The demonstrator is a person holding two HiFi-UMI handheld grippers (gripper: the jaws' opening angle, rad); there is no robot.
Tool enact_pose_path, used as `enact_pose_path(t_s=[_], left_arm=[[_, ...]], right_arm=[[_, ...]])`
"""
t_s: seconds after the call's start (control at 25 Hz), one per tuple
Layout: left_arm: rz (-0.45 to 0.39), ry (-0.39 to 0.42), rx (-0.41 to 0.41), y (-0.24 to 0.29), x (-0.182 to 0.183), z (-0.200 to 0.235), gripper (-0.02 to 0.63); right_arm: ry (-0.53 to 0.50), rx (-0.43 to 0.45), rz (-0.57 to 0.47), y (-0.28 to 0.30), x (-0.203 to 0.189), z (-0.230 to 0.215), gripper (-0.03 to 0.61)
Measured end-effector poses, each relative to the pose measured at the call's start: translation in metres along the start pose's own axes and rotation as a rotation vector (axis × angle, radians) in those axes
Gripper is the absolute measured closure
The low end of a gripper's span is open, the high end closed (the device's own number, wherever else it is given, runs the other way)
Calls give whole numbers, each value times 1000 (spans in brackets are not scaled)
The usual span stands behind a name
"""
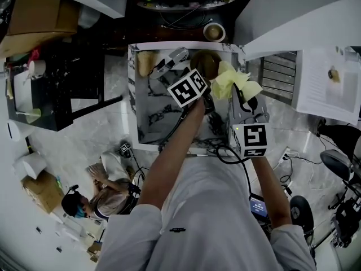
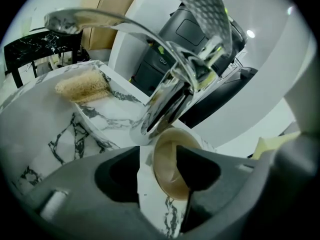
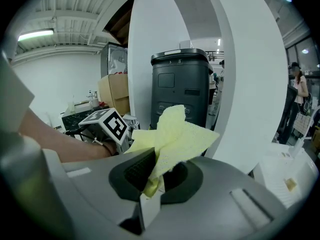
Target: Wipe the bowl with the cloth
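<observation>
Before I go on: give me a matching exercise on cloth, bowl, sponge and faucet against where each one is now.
1 cloth; 2 bowl; 3 sponge; 4 faucet
A between the left gripper's open jaws; B at the counter's far left corner; C clamped in the right gripper's jaws; D standing beside the bowl
Pairs: 1-C; 2-A; 3-B; 4-D

Head view: steeply down from high over the marble table (image 1: 149,112). Left gripper view: low, close to the bowl (image 2: 167,166), facing far. Right gripper view: level, facing far, sharing the cloth (image 3: 175,134) with the head view.
</observation>
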State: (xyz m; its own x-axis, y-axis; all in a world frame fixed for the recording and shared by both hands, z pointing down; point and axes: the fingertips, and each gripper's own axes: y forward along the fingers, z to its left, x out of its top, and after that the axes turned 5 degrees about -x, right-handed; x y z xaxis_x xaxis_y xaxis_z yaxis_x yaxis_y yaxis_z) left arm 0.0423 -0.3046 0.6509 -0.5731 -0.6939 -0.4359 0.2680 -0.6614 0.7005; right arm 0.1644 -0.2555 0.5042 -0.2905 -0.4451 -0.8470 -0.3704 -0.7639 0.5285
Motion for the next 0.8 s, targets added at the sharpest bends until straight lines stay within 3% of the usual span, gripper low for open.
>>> enact_pose_path(t_s=[0.24, 0.56, 0.8], left_arm=[[20, 26, -34, -14, -5, 3, 385], [40, 281, -126, -43, -15, -12, 391], [66, 336, -125, -62, -28, -7, 440]], right_arm=[[-4, -59, -1, 10, -2, -11, 555], [33, -169, 40, 45, -25, -42, 555], [45, -179, 127, 76, -54, -50, 555]])
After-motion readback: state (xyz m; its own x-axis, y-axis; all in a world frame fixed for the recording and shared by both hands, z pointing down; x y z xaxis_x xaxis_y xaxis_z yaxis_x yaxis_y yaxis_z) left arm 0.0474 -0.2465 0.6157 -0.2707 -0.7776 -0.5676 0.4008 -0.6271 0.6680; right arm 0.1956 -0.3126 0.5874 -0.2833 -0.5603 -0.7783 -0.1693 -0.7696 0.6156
